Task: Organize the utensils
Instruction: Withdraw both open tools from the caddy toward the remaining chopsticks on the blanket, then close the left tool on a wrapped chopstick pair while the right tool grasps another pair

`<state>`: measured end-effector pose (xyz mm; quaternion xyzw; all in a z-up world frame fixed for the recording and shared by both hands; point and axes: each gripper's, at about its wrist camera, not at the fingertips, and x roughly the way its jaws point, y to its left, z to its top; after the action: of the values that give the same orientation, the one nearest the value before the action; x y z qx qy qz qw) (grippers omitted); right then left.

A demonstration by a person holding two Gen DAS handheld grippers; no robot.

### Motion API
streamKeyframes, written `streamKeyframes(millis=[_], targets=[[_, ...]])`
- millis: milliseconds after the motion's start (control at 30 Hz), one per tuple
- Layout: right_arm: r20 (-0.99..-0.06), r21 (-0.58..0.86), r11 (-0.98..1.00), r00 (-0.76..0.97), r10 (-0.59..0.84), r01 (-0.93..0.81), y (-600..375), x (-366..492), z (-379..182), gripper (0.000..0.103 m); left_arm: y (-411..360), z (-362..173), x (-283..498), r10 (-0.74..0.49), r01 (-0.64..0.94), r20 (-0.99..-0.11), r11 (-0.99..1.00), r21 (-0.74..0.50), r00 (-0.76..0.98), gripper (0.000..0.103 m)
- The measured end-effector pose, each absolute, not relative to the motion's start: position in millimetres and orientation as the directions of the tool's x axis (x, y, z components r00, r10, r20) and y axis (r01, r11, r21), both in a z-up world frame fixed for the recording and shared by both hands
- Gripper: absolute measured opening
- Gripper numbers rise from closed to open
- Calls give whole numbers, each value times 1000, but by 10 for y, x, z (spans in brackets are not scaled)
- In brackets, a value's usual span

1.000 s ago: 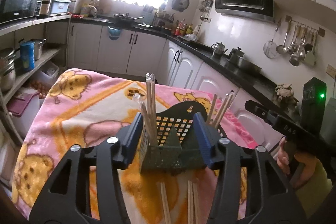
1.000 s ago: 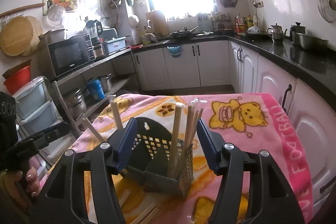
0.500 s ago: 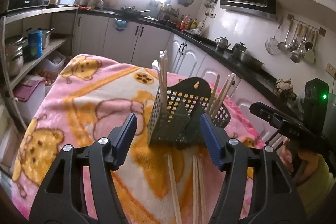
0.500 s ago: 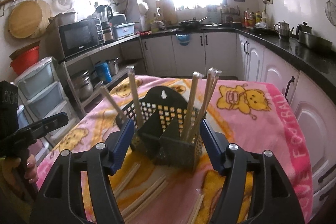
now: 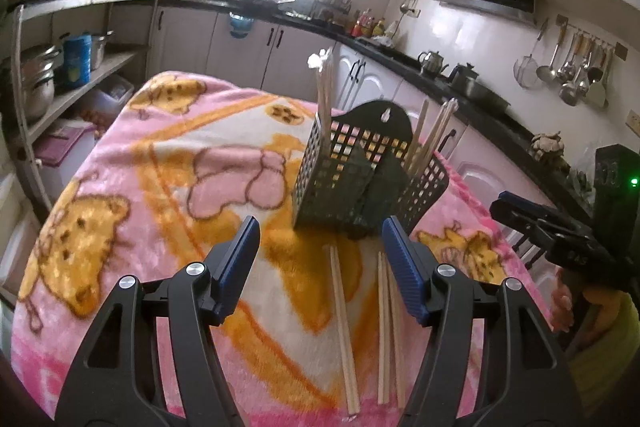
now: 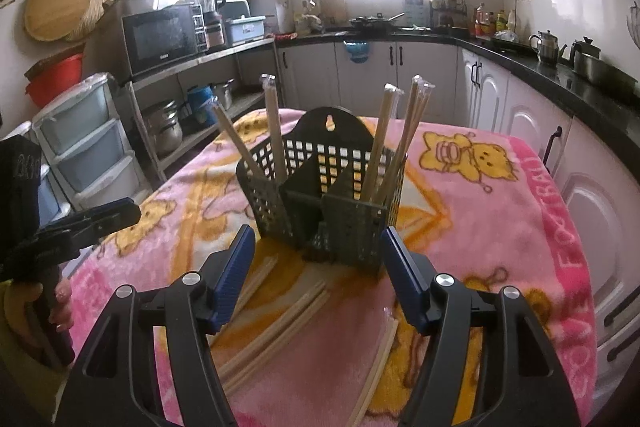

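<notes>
A dark green mesh utensil basket (image 5: 360,183) (image 6: 324,203) stands upright on the blanket-covered table, with several wrapped chopsticks (image 5: 325,95) (image 6: 400,143) standing in its compartments. More chopsticks (image 5: 342,319) (image 6: 280,319) lie flat on the blanket in front of it. My left gripper (image 5: 320,267) is open and empty, short of the basket, above the loose chopsticks. My right gripper (image 6: 318,275) is open and empty, also short of the basket. Each gripper shows at the edge of the other's view (image 5: 552,235) (image 6: 80,223).
The table carries a pink and orange bear-print blanket (image 5: 160,187) (image 6: 500,227). Open shelves with pots (image 5: 44,83) stand on one side, white cabinets with a black counter (image 6: 540,95) on the other. Plastic drawers (image 6: 88,147) stand by the table.
Both grippers have drawn back from the basket, which now stands farther ahead. More of the loose chopsticks on the blanket have come into view. Both stay open.
</notes>
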<state>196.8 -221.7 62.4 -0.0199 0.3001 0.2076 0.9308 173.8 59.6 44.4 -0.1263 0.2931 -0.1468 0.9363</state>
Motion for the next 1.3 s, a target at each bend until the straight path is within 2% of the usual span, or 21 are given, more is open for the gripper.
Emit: streamKeyframes(millis=[533, 667, 933, 1100, 1300], targets=[[-660, 105, 920, 665, 349, -378, -2334, 1920, 146, 63, 363, -74, 1713, -351, 208, -642, 934, -290, 682, 55], [-686, 113, 922, 642, 342, -370, -2376, 1931, 8, 56, 237, -176, 1762, -358, 227, -672, 933, -279, 648, 54], [-720, 149, 921, 599, 350, -359, -2390, 1997, -187, 51, -40, -372, 1924, -375, 269, -727, 926, -265, 575, 44], [-745, 187, 920, 561, 361, -345, -2346, 2126, -304, 46, -147, -461, 2041, -360, 275, -757, 930, -245, 545, 34], [-761, 222, 915, 527, 378, -336, -2267, 2288, -394, 42, -202, -469, 2255, -347, 265, -776, 934, -238, 527, 30]])
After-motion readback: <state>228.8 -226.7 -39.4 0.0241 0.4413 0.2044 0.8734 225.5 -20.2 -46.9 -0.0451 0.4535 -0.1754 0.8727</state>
